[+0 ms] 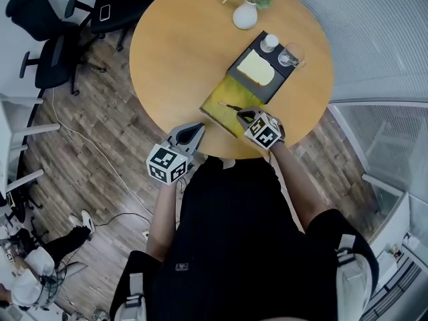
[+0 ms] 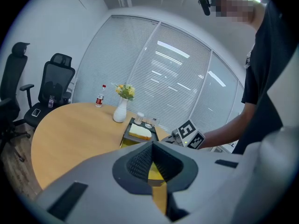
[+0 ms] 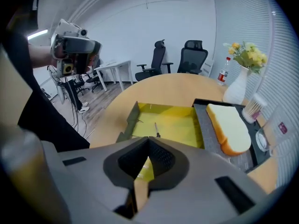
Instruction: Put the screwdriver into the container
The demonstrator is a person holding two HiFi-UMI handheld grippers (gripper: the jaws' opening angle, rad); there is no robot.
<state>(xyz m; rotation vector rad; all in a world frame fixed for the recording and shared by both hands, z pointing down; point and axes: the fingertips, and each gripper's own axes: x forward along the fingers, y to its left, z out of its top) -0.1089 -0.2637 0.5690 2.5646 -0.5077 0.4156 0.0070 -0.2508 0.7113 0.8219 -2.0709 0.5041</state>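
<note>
A thin screwdriver (image 1: 231,107) (image 3: 157,129) lies on the floor of the yellow-lined container (image 1: 218,97) (image 3: 180,122), which sits on the round wooden table (image 1: 180,52) near its front edge. My right gripper (image 1: 246,116) (image 3: 148,142) hovers over the container's near end, shut, with nothing between its jaws. The screwdriver lies just beyond its tips, apart from them. My left gripper (image 1: 199,127) (image 2: 152,146) is also shut and empty. It hangs at the table's near edge, left of the container.
A black tray (image 1: 275,85) (image 3: 233,157) with a pale yellow block (image 1: 256,67), a glass (image 1: 292,54) and a small white cup (image 1: 269,43) adjoins the container's far side. A white vase of flowers (image 1: 245,15) stands behind. Office chairs (image 1: 47,39) stand on the floor at the left.
</note>
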